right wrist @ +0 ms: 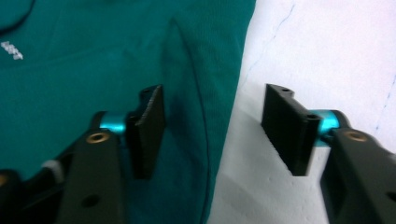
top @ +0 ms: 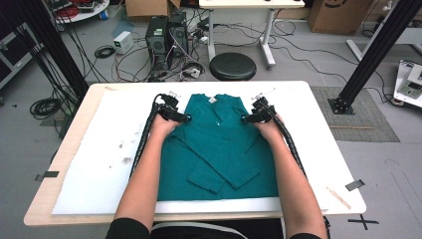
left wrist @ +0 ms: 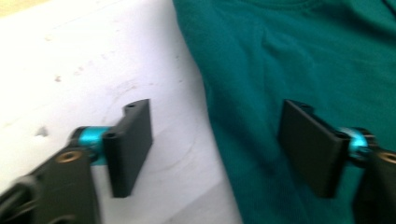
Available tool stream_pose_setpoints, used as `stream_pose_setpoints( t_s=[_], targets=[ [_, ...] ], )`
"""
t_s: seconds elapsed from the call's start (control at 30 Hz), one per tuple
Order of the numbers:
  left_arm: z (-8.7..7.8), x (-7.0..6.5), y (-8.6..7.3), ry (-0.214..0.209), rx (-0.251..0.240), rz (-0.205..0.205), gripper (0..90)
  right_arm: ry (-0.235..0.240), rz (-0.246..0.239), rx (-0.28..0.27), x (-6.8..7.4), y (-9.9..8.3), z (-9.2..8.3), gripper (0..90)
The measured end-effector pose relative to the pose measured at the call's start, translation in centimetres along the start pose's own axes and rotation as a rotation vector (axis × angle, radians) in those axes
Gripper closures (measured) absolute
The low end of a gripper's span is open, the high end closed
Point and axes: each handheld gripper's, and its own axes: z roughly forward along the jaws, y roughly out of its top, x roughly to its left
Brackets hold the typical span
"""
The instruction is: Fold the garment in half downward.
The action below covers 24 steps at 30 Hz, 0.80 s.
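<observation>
Folding is partly done: teal shirt (top: 219, 144) lies mid-table on the white sheet (top: 114, 149), sleeves crossed inward. Left gripper (top: 175, 115) and right gripper (top: 253, 117) straddle its far shoulder edges, jaws apart, gripping nothing; the lengthwise fold remains

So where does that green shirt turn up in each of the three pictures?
High view: the green shirt lies flat mid-table on the white mat, sleeves folded across its front.
Left gripper view: it covers the right side, its edge running between the two jaws.
Right gripper view: it covers the left side, again with its edge between the jaws.
Shared landmark: the shirt's side edge against the white mat.
</observation>
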Motion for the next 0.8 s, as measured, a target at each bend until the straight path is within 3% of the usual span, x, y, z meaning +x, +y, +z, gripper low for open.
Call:
stream_pose_setpoints(
  t_s=[0.07, 0.2, 0.27, 0.43, 0.53, 0.57, 0.8],
  targets=[
    [-0.17, 0.06, 0.00, -0.003, 0.003, 0.000, 39.3, 0.010, -0.005, -0.012, -0.02, 0.01, -0.03, 57.3],
    [-0.20, -0.15, 0.06, -0.022, -0.002, 0.007, 51.3, 0.032, -0.008, -0.019, -0.06, -0.02, 0.01, 68.9],
    [-0.18, -0.17, 0.05, -0.042, -0.006, 0.002, 60.9, 0.038, -0.014, -0.023, -0.18, -0.02, 0.04, 71.9],
    [-0.21, 0.48, -0.24, -0.060, -0.028, -0.020, 70.3, 0.030, 0.004, -0.032, -0.44, -0.11, 0.06, 80.1],
    [-0.18, 0.51, -0.20, -0.069, -0.031, -0.003, 75.7, 0.008, -0.017, -0.029, -0.10, 0.05, 0.08, 84.3],
    [-0.12, 0.38, -0.17, -0.073, -0.032, 0.010, 81.8, 0.000, -0.025, -0.023, 0.07, 0.13, 0.06, 85.3],
    [0.13, 0.36, 0.26, -0.067, -0.034, 0.030, 85.0, -0.028, -0.074, 0.000, 0.40, 0.66, 0.09, 87.4]
  ],
)
